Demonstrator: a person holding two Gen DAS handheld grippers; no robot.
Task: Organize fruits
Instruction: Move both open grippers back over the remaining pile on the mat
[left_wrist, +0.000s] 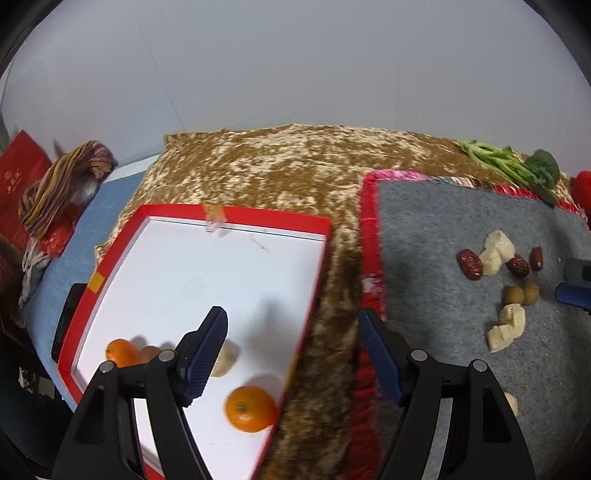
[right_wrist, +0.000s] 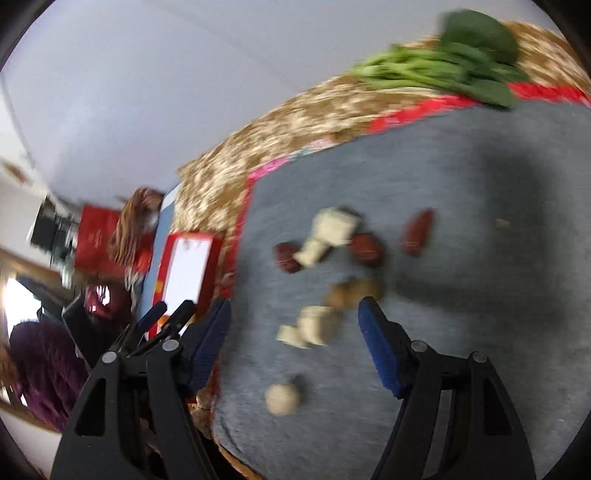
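Plain grey wall behind; table draped in a brown-and-cream mottled cloth (left_wrist: 280, 166), with a grey felt mat (left_wrist: 443, 229) edged in red laid on its right part.

Left side: red-rimmed box lid (left_wrist: 258, 218) with a white floor lies on the cloth. Inside it, near corner: one tangerine (left_wrist: 250, 408), a second tangerine (left_wrist: 121, 351) against the left wall, a brownish fruit just beside that one, and a pale chunk partly hidden by the left finger.

Left gripper (left_wrist: 293, 356): fingers stand wide apart, nothing between them; it hangs over the lid's right rim and the cloth.

On the mat: three red dates (left_wrist: 470, 264), pale beige chunks (left_wrist: 498, 245), two small brown round fruits (left_wrist: 514, 295) touching each other, more pale chunks (left_wrist: 506, 328) just below them. Leafy greens (left_wrist: 517, 166) lie at the mat's far corner.

Right gripper (right_wrist: 295, 347): fingers wide, empty, held above the mat. Right-wrist view is motion-blurred. Pale chunks (right_wrist: 310, 326) lie between the finger lines; a pale round piece (right_wrist: 282, 398) sits nearer the camera. Brown fruits (right_wrist: 354, 291) are just beyond the fingertips. The left gripper's fingers show at that view's left edge.
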